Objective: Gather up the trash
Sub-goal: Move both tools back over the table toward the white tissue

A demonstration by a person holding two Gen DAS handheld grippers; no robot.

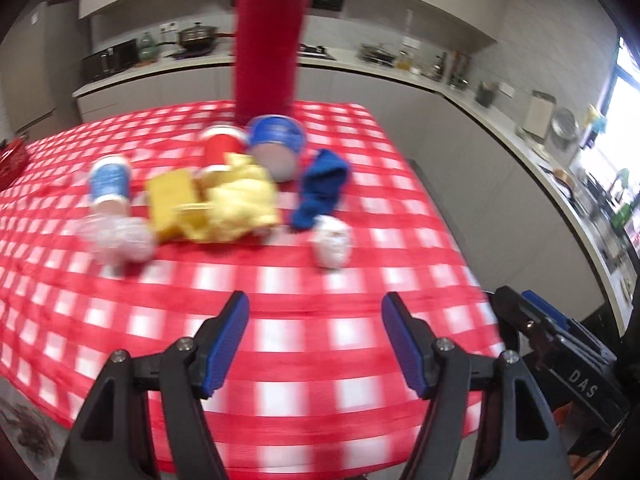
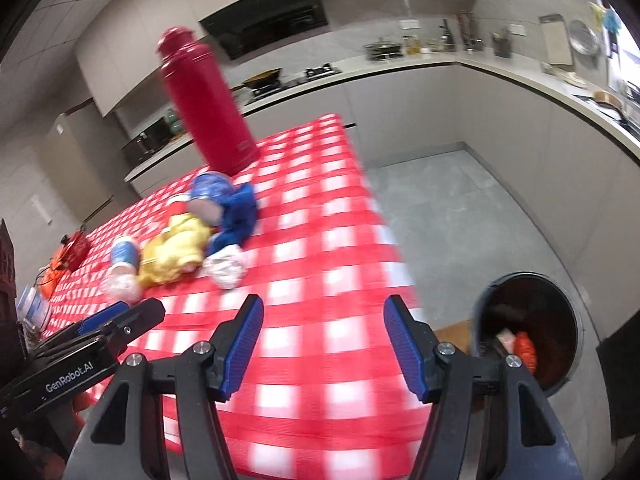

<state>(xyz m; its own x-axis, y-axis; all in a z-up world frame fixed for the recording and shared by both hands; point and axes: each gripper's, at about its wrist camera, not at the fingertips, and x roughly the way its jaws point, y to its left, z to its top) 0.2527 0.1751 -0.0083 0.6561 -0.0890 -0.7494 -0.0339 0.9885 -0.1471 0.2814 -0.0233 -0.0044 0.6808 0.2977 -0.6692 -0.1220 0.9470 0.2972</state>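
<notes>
Trash lies in a heap mid-table on the red checked cloth [image 1: 320, 320]: a white crumpled paper ball [image 1: 332, 242] [image 2: 225, 267], a blue cloth [image 1: 320, 188] [image 2: 236, 216], a yellow crumpled wrapper [image 1: 236, 204] [image 2: 172, 252], a yellow sponge-like block [image 1: 170, 200], a blue tub on its side [image 1: 276, 140] [image 2: 208, 194], a red cup [image 1: 222, 148], a small blue cup [image 1: 109, 182] [image 2: 125, 256] and clear crumpled plastic [image 1: 116, 236]. My left gripper [image 1: 314, 340] is open and empty, short of the heap. My right gripper [image 2: 322, 344] is open and empty near the table's right edge.
A tall red flask [image 1: 270, 40] [image 2: 208, 104] stands behind the heap. A dark trash bin [image 2: 528, 328] with trash inside stands on the floor right of the table. A red basket [image 2: 74, 246] sits at the table's far left. Kitchen counters run along the back and right.
</notes>
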